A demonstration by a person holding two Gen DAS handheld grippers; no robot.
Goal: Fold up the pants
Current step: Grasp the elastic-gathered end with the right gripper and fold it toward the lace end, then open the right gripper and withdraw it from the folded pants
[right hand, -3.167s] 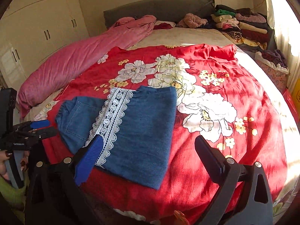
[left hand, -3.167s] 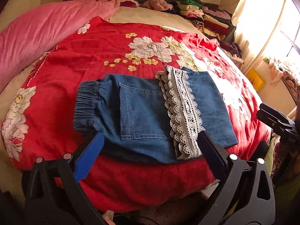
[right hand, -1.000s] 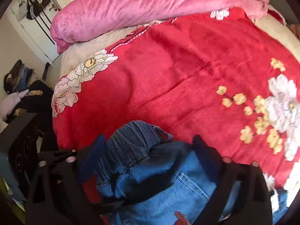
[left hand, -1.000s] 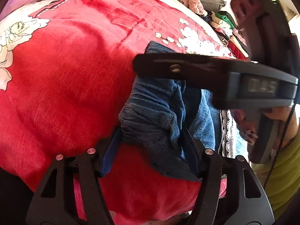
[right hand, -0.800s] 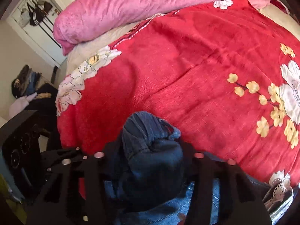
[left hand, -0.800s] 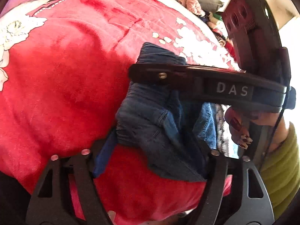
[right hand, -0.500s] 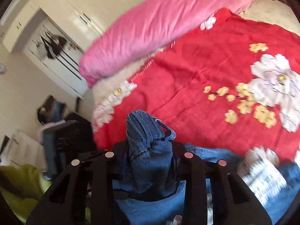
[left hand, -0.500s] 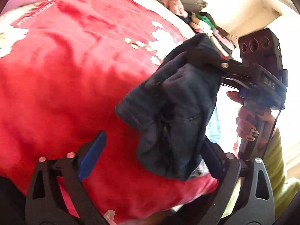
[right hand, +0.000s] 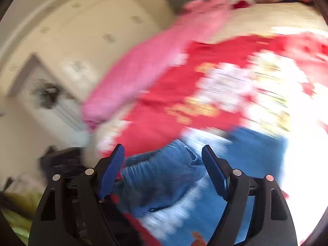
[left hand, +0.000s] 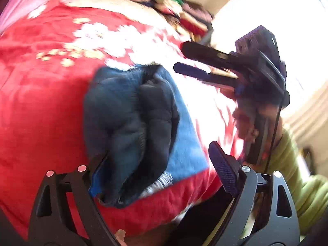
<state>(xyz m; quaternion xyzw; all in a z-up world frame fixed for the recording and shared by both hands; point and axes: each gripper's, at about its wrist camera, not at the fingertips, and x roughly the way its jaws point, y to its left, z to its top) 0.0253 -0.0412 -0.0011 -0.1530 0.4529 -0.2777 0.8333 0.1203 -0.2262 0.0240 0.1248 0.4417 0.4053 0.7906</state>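
The blue denim pants (left hand: pixel 131 123) with white lace trim lie on the red flowered bedspread (left hand: pixel 41 102), the waistband end folded over onto the rest. My left gripper (left hand: pixel 157 162) is open, its jaws wide apart around the near edge of the fold. My right gripper (right hand: pixel 164 168) is open just above the waistband (right hand: pixel 160 172). It also shows in the left wrist view (left hand: pixel 205 61), held above the far side of the pants with its jaws apart. Both views are motion-blurred.
A pink duvet (right hand: pixel 155 57) lies along the bed's far left side. Stacked folded clothes (left hand: pixel 184 14) sit at the head of the bed. White wardrobes (right hand: pixel 82 30) stand behind. The person's green sleeve (left hand: pixel 297 174) is at the right, by a bright window.
Both grippers lifted the waistband end, carried it over the lace hems, and let go. The right gripper went from shut on the denim to open; the left opened earlier.
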